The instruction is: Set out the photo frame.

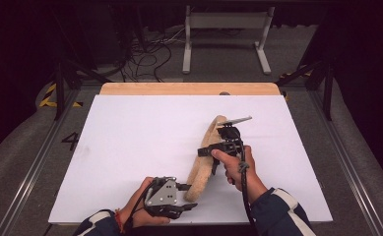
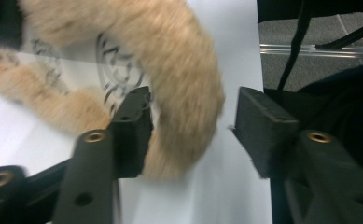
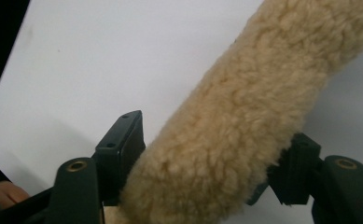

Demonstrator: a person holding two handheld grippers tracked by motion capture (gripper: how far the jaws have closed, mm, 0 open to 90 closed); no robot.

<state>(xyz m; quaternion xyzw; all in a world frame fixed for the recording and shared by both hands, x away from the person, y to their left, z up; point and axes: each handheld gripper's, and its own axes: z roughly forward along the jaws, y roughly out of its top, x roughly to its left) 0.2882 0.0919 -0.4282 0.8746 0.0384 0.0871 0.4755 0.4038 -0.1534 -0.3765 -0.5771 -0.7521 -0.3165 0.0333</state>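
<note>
The fleece ring [image 1: 202, 160], a tan fluffy loop with a white inner lining bearing dark print, stands on edge on the white tabletop [image 1: 130, 147], right of centre and running from near the front edge toward the middle. Its near end lies close to the front edge; its far end rises toward the centre right.

The right gripper [image 1: 227, 139] is positioned at the upper far section of the ring. In the right gripper view, its fingers [image 3: 123, 140] straddle the fleece band [image 3: 226, 130], one on each side, both pressed against the pile: the band is pinched between them.

The left gripper [image 1: 181, 196] sits at the near end of the ring, close to the front edge. In the left gripper view, its fingers [image 2: 132, 130] are spread wide. One finger lies inside the loop against the lining; the other stands apart from the fleece [image 2: 184, 93], with bare tabletop visible between. The ring's rounded end lies between the two fingers, not clamped.
</note>
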